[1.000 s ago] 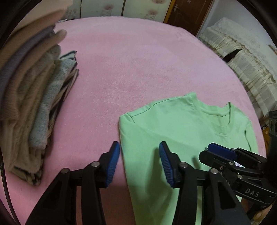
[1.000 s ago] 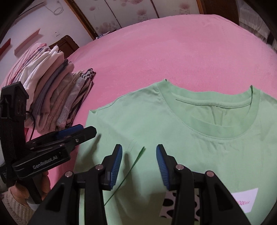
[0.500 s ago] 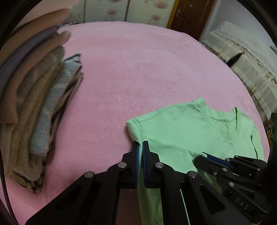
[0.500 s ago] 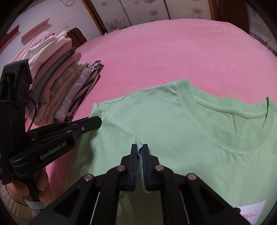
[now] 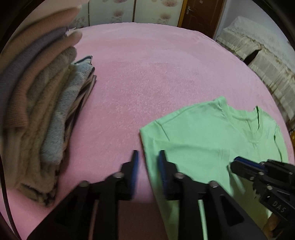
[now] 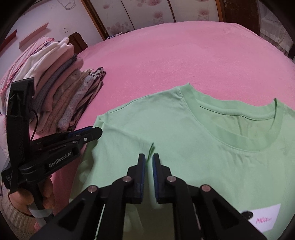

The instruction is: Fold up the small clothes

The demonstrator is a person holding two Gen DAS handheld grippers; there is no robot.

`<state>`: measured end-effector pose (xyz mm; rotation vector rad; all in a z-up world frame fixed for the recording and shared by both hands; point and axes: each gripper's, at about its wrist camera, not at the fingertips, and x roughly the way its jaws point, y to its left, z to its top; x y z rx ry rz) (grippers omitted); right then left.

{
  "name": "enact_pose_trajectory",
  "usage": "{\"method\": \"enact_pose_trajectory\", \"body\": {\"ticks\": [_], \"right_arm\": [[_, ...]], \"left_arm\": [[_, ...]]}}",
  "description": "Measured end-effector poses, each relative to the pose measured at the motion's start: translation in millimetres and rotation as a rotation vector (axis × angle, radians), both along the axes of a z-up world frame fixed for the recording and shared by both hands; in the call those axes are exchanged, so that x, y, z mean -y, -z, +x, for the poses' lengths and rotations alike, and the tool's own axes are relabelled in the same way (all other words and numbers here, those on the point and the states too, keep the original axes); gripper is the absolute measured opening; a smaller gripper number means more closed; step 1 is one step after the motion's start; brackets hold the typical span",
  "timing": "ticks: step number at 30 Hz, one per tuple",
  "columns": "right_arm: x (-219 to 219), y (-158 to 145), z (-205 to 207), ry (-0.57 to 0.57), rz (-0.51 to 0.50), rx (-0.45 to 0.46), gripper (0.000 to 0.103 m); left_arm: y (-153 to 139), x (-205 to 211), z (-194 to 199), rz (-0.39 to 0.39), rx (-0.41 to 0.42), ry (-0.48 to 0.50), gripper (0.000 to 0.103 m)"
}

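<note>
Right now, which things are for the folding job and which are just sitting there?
For the job:
- green T-shirt, spread flat on the pink bed cover
- left gripper, jaws opening at the shirt's edge
- right gripper, nearly shut on a fold of the shirt

Just sitting there:
- stack of folded clothes
- brown door

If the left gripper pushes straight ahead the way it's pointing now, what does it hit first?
Probably the green t-shirt's left edge, lying between the opening jaws of the left gripper, then the pink bedspread beneath; depth is uncertain.
</note>
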<state>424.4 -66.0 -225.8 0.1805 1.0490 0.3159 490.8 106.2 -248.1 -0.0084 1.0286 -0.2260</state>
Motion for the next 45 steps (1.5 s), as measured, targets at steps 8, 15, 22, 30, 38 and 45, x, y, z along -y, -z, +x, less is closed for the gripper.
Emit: {"method": "enact_pose_trajectory", "body": {"ticks": [8,15,22,30,38,45], "right_arm": [[13.8,-23.4,-57.6,-0.020,0.020,0.026,0.009],[18.6,-40.1,-95.6,-0.021,0.023,0.053,0.014],[27.6,-33.0,-119.8,-0.010,0.060,0.008,0.015],[47.7,-32.8,-149.9,0.022,0.074,-0.023,0.015],[65.5,-57.1,-180.5,0.068,0.110,0.006,0.015],[80.0,-89.3,-216.9,0.099,0.120,0.056,0.016]], "left_arm": [[-28.6,17.6,-68.8,0.080,0.020,0.042,0.064],[-33.8,35.0,-117.0,0.026,0.001,0.041,0.074],[1.7,36.7,-120.1,0.007,-0.151,-0.037,0.074],[-13.0,44.1,-142.6,0.053,-0.135,-0.026,0.074],[-63.9,46.2,-185.6,0.005,-0.085,-0.034,0.082],[-115.8,39.6,-238.2,-0.066,-0.001,-0.067,0.087]]}}
